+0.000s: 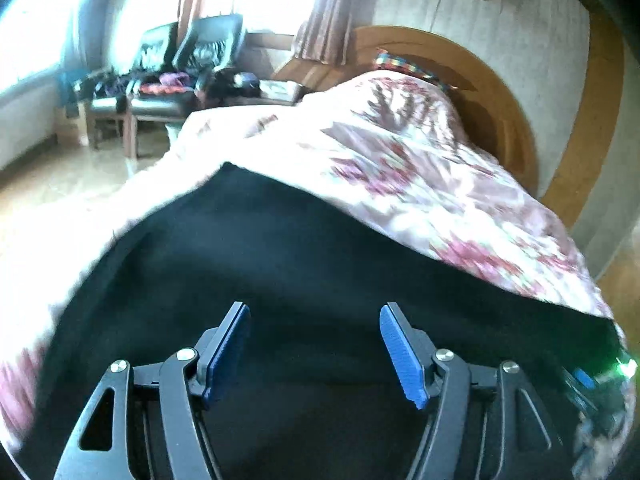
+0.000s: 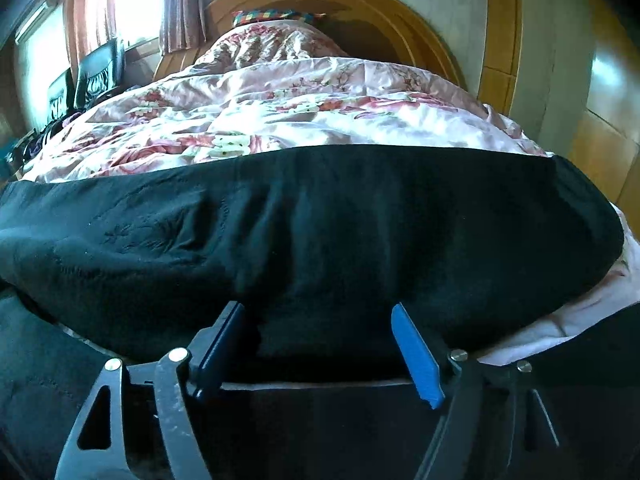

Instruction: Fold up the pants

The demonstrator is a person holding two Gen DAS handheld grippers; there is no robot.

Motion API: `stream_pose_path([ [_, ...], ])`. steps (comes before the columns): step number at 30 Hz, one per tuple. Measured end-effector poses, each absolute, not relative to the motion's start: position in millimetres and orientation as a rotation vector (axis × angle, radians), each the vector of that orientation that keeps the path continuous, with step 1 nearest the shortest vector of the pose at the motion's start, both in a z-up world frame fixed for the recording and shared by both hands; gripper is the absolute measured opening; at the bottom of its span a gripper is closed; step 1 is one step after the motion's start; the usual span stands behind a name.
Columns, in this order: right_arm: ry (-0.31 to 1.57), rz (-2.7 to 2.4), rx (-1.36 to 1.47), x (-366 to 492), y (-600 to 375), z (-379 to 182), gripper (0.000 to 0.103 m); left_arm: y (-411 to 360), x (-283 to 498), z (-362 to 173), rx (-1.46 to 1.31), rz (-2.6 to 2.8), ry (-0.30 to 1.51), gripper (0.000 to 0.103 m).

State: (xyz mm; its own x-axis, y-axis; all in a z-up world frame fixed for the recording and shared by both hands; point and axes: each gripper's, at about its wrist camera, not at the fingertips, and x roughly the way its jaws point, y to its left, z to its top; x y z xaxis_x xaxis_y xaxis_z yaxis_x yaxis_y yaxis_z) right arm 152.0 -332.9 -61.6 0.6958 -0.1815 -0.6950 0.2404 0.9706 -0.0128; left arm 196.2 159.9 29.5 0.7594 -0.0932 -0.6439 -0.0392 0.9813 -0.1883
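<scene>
Black pants [image 1: 280,248] lie spread across a pink floral quilt [image 1: 400,160] on a bed. In the left wrist view my left gripper [image 1: 314,312] hovers over the dark cloth with its blue pads [image 1: 400,356] wide apart and nothing pinched. The right wrist view shows the same pants [image 2: 320,216] as a broad wrinkled band across the quilt [image 2: 280,112]. There my right gripper [image 2: 316,308] sits low at the near edge of the cloth. Its jaws stand apart, the fabric lies just ahead of the fingertips, and the pads do not press on it.
A curved wooden headboard [image 2: 400,12] with a multicoloured pillow [image 2: 276,16] stands behind the quilt. Black chairs [image 1: 192,52] piled with clothes stand by the bright window at the left. Wooden floor [image 1: 60,176] shows beside the bed. A green-lit device [image 1: 620,368] is at the right edge.
</scene>
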Motion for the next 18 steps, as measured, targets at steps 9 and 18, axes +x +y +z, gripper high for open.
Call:
stream_pose_path([
  [9,0.737,-0.206,0.114,151,-337,-64,0.080,224,328,39,-0.227,0.137,0.755,0.068],
  [18,0.713,-0.183,0.147,150,-342,-68,0.081,225,399,0,-0.068,0.195,0.869,0.068],
])
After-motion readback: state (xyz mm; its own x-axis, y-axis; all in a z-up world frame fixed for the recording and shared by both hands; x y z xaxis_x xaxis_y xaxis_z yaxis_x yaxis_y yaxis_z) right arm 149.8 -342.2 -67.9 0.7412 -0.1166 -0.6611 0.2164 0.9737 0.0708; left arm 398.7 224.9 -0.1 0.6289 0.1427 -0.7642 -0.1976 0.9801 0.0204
